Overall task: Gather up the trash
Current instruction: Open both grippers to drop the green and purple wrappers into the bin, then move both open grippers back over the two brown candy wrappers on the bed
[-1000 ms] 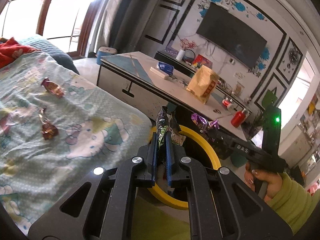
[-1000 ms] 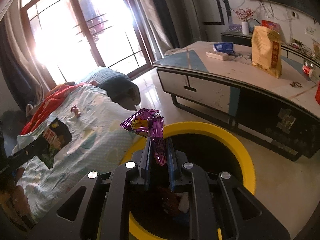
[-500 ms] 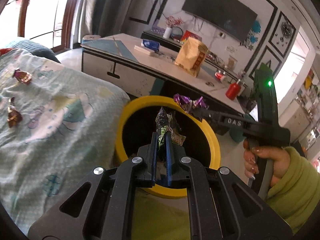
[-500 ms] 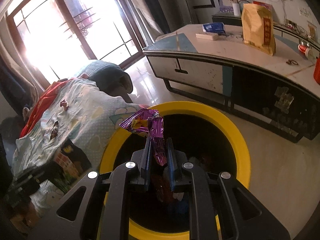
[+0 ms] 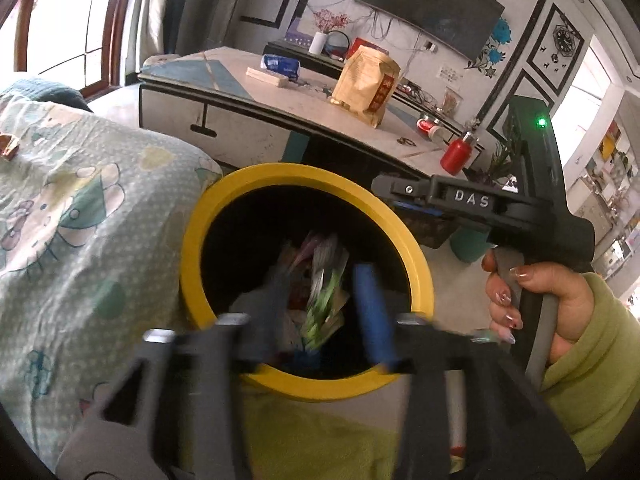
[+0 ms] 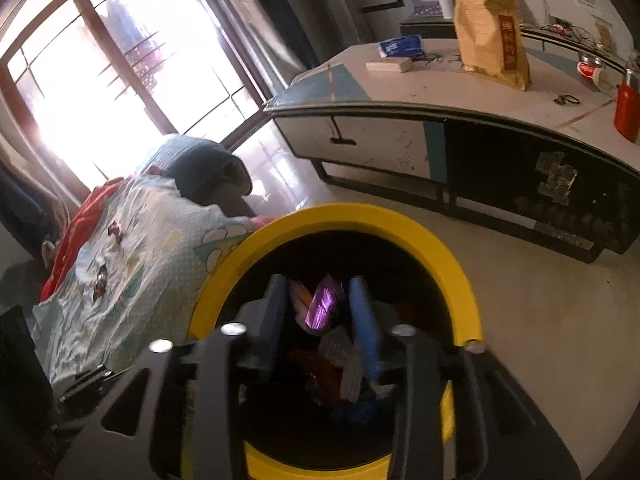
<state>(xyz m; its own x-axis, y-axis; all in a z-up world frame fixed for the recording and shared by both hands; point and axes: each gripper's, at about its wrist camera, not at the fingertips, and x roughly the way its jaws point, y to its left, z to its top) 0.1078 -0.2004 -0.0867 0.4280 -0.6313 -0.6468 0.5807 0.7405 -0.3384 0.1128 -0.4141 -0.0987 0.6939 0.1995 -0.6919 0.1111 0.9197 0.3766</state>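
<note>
Both jaws just sprung apart over yellow-rimmed bin (image 5: 416,264). Left gripper (image 5: 326,308) spread, green wrapper (image 5: 322,316) loose between, dropping in. Right gripper (image 6: 320,312) likewise, purple wrapper (image 6: 322,308) falling free. Two pieces as good as binned. Farther off, candy wrappers (image 6: 100,278) left on the bedspread (image 6: 140,248): next pickup, likely.
</note>
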